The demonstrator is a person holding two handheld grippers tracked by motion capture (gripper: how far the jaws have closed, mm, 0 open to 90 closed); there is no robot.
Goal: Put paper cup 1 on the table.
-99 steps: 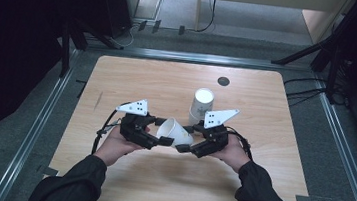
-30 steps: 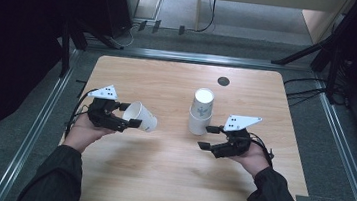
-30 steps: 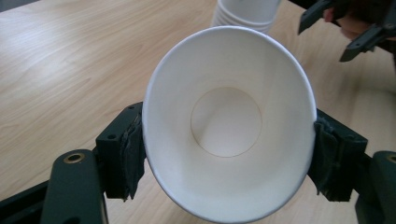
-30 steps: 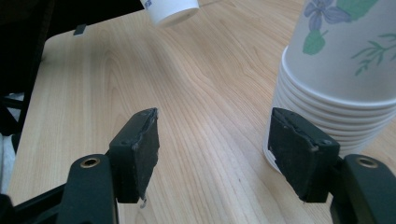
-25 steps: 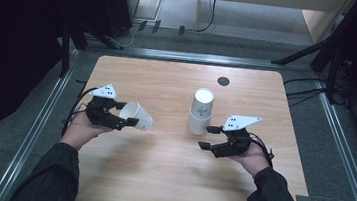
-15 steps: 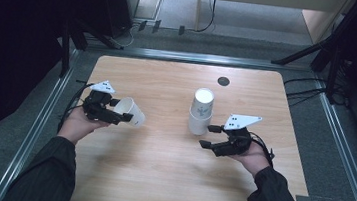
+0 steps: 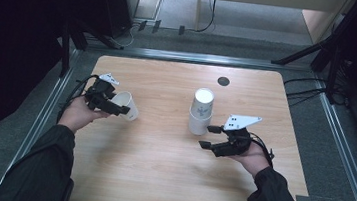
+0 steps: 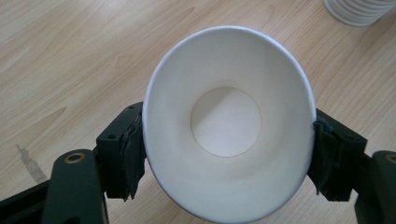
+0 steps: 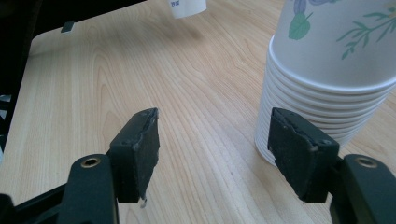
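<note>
My left gripper is shut on a white paper cup, held tilted above the left part of the wooden table. In the left gripper view the cup faces me mouth first, and both pads press its sides, squeezing the rim into an oval. A stack of several upside-down paper cups stands at the table's middle right. My right gripper is open just in front of that stack; in the right gripper view the stack rises close to the right pad, with nothing between the jaws.
A small dark round hole lies in the tabletop behind the stack. Metal rails run along the table's sides, and dark stands and cables crowd the floor beyond the far right corner.
My left gripper has carried the single cup further left and a bit toward the far edge, away from the stack. The right gripper has stayed beside the stack.
</note>
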